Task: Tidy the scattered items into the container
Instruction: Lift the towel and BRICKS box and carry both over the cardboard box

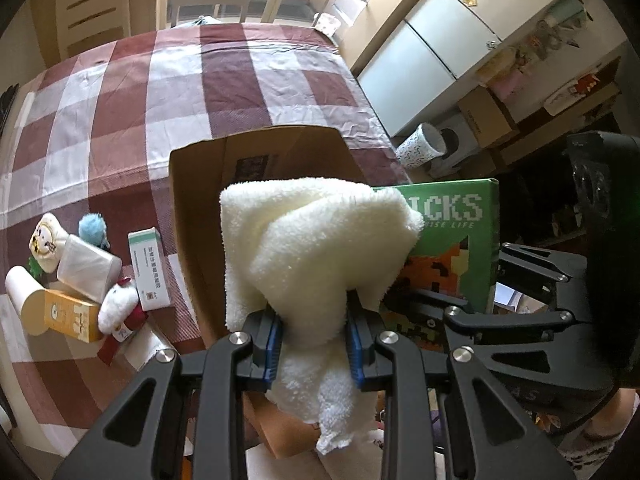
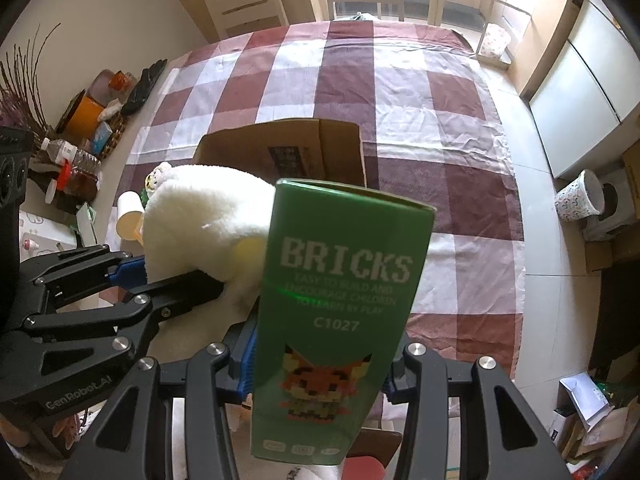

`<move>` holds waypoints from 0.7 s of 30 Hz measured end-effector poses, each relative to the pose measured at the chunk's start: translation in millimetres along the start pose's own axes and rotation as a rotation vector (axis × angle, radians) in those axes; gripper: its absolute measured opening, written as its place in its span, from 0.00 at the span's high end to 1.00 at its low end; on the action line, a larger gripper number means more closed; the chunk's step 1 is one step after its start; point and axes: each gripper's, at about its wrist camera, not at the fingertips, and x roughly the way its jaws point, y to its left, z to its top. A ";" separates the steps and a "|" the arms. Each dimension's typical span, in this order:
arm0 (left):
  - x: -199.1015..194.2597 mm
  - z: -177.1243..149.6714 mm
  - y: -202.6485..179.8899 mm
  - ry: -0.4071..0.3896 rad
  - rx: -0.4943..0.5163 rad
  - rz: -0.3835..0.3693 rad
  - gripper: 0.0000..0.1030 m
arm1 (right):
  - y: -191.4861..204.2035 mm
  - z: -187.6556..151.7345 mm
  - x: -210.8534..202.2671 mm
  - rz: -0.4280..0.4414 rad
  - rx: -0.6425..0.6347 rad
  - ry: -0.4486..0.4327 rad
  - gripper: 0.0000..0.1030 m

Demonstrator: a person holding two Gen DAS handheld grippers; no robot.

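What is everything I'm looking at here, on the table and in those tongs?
Cardboard box: one, brown, open, on the checked tablecloth.
Towel: one, cream, fluffy, gripped in left tongs.
Bricks box: one, green, gripped in right tongs.
Small carton: one, white and green, left of cardboard box.
Plush toys: a few, white, in that pile.
Paper cup: one, white, lying down.
Fridge: one, pale, beyond the table.
Left tongs: black, blue pads.
Right tongs: black, blue pads.

There is one cardboard box (image 1: 256, 160), one white towel (image 1: 312, 240) and one green bricks box (image 2: 340, 312). Two plush toys (image 1: 44, 240), one paper cup (image 1: 24, 292) and two grippers (image 1: 314, 346) are visible.
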 end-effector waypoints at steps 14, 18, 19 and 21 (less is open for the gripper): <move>10.7 -6.1 8.4 0.044 -0.008 0.057 0.73 | 4.1 -3.2 25.1 0.017 -0.010 0.056 0.55; 11.4 -6.0 8.3 0.047 -0.007 0.062 0.72 | 3.6 -3.6 28.9 0.025 -0.005 0.064 0.55; 11.6 -5.7 8.4 0.048 -0.008 0.063 0.72 | 3.8 -3.8 29.7 0.026 -0.005 0.066 0.55; 12.4 -5.4 9.1 0.052 -0.010 0.067 0.72 | 4.5 -3.5 31.0 0.025 -0.006 0.068 0.55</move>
